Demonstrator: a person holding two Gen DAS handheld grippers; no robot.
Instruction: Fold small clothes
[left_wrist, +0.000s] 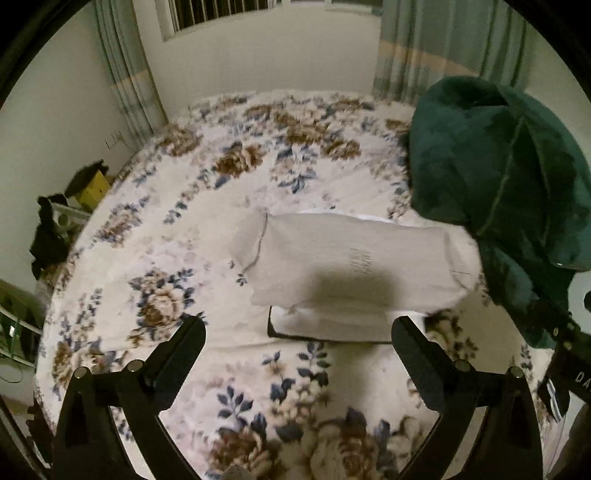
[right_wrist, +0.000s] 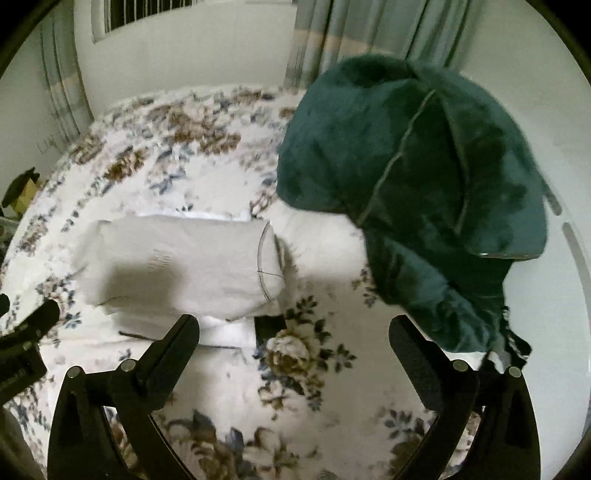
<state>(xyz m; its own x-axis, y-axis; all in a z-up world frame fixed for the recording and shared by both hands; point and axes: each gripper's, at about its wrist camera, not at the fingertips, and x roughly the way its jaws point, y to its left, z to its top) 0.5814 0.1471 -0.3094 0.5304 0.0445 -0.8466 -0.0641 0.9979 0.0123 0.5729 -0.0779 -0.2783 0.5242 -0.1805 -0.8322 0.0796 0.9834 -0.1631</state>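
Folded grey sock (left_wrist: 351, 264) lies atop small stack of folded white clothes (left_wrist: 332, 326) on floral bedspread (left_wrist: 207, 206), mid-bed. Left gripper (left_wrist: 298, 332) jaws apart, empty, just near of stack. Right gripper (right_wrist: 294, 330) jaws apart, empty. Green plush pillow (right_wrist: 424, 184) far right. Stack looks finished; no unfolded pieces visible, so task appears near complete.

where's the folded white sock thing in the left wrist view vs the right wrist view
Left wrist: folded white sock lies centre, just beyond the open left gripper.
Right wrist: the sock lies left of centre, beyond the left finger of the open right gripper.
Shared landmark: dark green plush pillow, right of the sock.
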